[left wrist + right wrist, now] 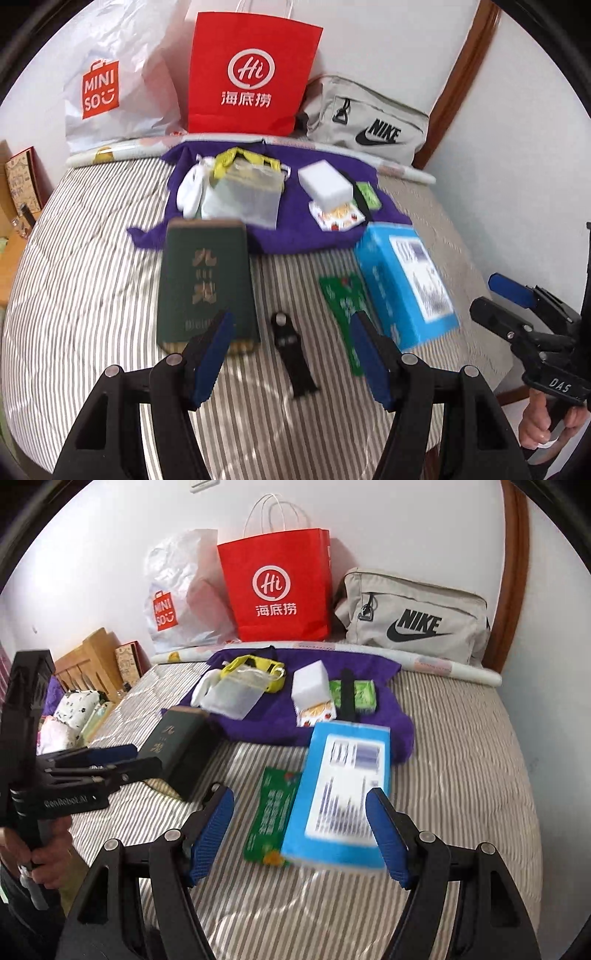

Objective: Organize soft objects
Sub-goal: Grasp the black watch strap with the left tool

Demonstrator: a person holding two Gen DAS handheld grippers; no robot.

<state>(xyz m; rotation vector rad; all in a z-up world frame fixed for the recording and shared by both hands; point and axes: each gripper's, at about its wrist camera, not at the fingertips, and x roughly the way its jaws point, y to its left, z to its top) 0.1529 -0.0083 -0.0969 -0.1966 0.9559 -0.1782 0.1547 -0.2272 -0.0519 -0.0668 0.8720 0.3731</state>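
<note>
A purple cloth (236,236) (266,716) lies on the striped bed and bears a white sponge block (325,182) (310,686), a clear pouch with yellow strap (243,192) (240,690), a white soft item (190,192) and a green packet (360,694). In front lie a dark green box (207,280) (181,746), a blue box (406,284) (343,797) and a green sachet (345,299) (271,812). My left gripper (291,358) (122,758) is open above a black strap (293,358). My right gripper (303,834) (495,299) is open, empty, around the blue box's near end.
A white MINISO bag (107,92) (173,605), a red paper bag (251,74) (280,587) and a grey Nike bag (365,122) (413,616) stand against the wall at the bed's head. A rolled mat (258,142) lies before them. A wooden headboard (88,661) is left.
</note>
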